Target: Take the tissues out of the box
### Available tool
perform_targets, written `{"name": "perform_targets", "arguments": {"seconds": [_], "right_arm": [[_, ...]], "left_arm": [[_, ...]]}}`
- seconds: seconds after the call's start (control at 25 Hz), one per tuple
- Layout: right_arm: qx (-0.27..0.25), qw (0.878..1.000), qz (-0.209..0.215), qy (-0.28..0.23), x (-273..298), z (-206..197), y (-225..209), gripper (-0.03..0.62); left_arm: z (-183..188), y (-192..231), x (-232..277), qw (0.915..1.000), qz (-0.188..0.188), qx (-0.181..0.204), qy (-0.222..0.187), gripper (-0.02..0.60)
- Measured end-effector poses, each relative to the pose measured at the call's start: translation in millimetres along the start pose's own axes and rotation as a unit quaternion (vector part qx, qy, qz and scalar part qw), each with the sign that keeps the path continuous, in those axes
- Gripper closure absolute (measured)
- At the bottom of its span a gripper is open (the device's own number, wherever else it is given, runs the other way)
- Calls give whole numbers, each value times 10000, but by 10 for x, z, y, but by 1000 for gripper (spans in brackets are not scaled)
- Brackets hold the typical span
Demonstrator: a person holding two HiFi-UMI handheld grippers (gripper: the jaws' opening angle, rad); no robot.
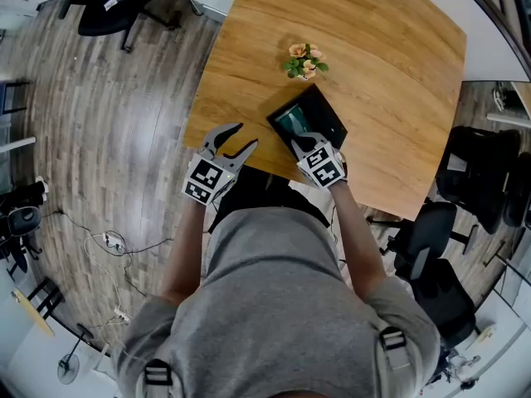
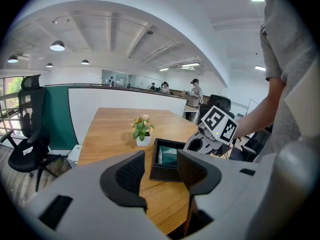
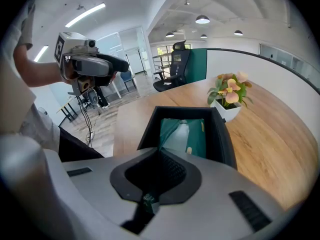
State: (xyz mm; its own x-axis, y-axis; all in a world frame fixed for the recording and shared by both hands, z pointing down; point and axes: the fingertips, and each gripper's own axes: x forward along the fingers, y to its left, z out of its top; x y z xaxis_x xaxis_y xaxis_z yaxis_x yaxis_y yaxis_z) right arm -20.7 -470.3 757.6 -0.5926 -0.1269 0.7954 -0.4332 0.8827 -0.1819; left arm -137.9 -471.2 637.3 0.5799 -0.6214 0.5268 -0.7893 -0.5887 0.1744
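The right claw [image 3: 160, 152] is being held closed on the green tissue pack's [image 3: 197, 134] edge, in the box [image 3: 226, 141] just ahead. A slow, straight lift is being advised, with the open, empty left claw [image 2: 160, 160] being brought to steady the box.

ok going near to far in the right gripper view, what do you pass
right gripper → black box → potted flowers → office chair
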Motion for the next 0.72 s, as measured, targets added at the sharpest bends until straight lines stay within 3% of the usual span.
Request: {"name": "perform_targets", "arguments": {"seconds": [0.72], "right_arm": [[-414,9975,-565,-25,-272,11,11,589]], "left_arm": [[71,-265,-78,9994,-54,297,-144,365]]}}
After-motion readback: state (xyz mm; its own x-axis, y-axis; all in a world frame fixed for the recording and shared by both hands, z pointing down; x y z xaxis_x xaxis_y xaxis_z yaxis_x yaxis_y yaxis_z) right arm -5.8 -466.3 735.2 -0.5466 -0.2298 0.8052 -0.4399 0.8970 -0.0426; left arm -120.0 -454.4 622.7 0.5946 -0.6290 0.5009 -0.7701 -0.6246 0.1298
